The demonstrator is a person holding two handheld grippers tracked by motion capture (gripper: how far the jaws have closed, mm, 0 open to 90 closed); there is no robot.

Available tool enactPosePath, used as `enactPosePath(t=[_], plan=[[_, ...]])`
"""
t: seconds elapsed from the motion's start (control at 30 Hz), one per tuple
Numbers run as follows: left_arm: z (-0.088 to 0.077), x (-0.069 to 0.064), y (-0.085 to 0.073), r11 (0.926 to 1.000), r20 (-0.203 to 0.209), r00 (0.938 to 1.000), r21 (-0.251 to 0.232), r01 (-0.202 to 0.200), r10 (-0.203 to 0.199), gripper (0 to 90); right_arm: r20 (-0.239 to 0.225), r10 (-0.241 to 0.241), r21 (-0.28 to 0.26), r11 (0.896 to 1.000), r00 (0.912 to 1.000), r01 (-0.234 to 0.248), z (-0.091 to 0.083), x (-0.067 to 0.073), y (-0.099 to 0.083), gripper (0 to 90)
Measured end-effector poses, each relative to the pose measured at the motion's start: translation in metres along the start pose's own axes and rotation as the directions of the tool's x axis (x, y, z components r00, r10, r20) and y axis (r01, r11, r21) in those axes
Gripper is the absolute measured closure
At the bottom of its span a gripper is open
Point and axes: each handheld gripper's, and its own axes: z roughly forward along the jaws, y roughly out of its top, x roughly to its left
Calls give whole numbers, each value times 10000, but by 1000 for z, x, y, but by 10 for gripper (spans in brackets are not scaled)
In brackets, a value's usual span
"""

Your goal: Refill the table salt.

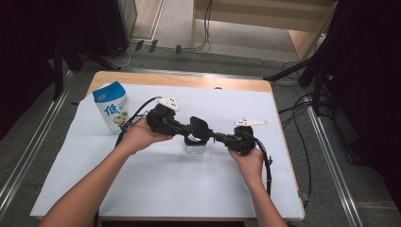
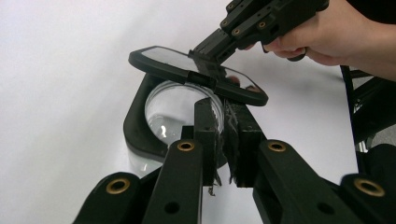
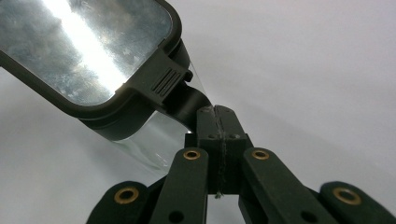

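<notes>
1. Opening work is in hand, by my reading: a clear jar [image 1: 195, 147] with a black hinged lid [image 1: 199, 126] sits mid-table on the white sheet [image 1: 156, 184], lid tilted up off the mouth.
2. Right gripper [image 3: 218, 122] is clamped on the lid's latch tab, holding the lid [image 3: 88, 56] raised above the glass.
3. Left gripper [image 2: 223, 122] is closed on the jar's rim, one jaw inside the glass [image 2: 173, 112] and one outside, steadying it against the pull.
4. Next move likely calls for swinging the lid further back while the left grip keeps the jar down.
5. Milk carton [image 1: 112, 107] stands well apart, behind the left hand [image 1: 139, 135].
</notes>
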Motion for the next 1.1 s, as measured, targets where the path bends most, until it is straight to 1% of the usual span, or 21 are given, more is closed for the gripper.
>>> enactPosePath(t=[0.17,0.33,0.4,0.43,0.47,0.53,0.6,0.67,0.77,0.87,0.97,1.1], plan=[[4,-4,13,10000,-40,10000,30,-45,45,856,26,30,-34,10000,10000,-30,0,1,0,900],[10,-7,24,9997,-19,10000,219,-46,47,857,50,41,-66,10000,10000,-41,0,1,-1,900],[12,-7,27,9995,-98,9999,297,-84,87,862,61,71,-72,9999,10000,-70,0,2,-1,900],[14,-7,29,9996,-13,10000,276,-85,85,865,76,68,-68,10000,9999,-67,0,2,-1,900],[15,-8,30,9998,-42,10000,208,-57,58,870,74,78,-81,9999,9999,-77,0,2,-1,900],[17,-7,32,9998,53,10000,171,28,-29,873,81,95,-80,9999,9999,-95,0,2,-1,900],[21,-7,35,9995,26,10000,308,8,-8,872,76,122,-87,9999,9999,-121,0,2,-1,900],[23,-7,37,9995,34,10000,311,59,-60,876,98,119,-87,9999,9999,-118,0,2,-1,900],[27,-9,43,9993,36,10000,364,-49,48,878,112,120,-95,9999,9999,-119,0,2,-1,900],[32,-9,48,9993,124,9999,365,-38,33,878,137,134,-120,9998,9998,-133,0,3,-2,900],[36,-10,50,9995,174,9998,318,-38,33,879,172,133,-126,9998,9998,-131,0,3,-2,900],[43,-9,50,9993,218,9998,370,-3,-5,878,199,138,-147,9998,9997,-135,0,4,-2,900]])
